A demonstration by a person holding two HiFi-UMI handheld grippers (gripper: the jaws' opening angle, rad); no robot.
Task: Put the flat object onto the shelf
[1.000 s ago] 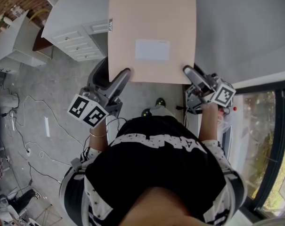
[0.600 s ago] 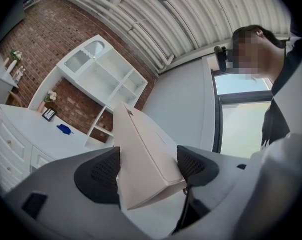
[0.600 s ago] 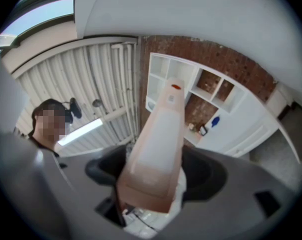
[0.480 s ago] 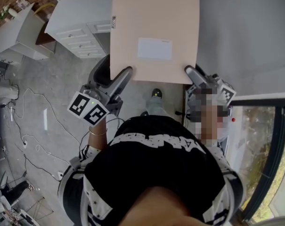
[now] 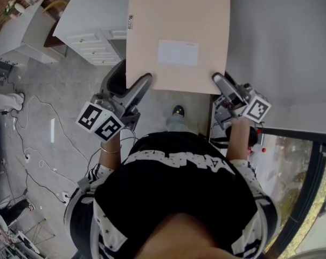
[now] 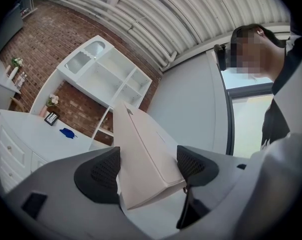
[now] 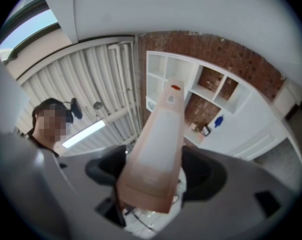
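Left tool (image 5: 142, 85) and right tool (image 5: 219, 81) clamp the flat box (image 5: 179, 26) above grey floor (image 5: 60, 101), white shelf (image 6: 106, 79) ahead.

Head view: the far edge of the flat box (image 5: 176, 20) runs out past the top of the frame, and the print on its pale label (image 5: 177, 53) is too blurred to read. Only one finger each of the left gripper (image 5: 143, 83) and the right gripper (image 5: 219, 80) shows there (the other lies hidden under the box). Left gripper view: the box covers the lower right of the white shelf unit (image 6: 108, 76), and the blue item (image 6: 67, 132) on the counter (image 6: 41, 134) is too small to identify.
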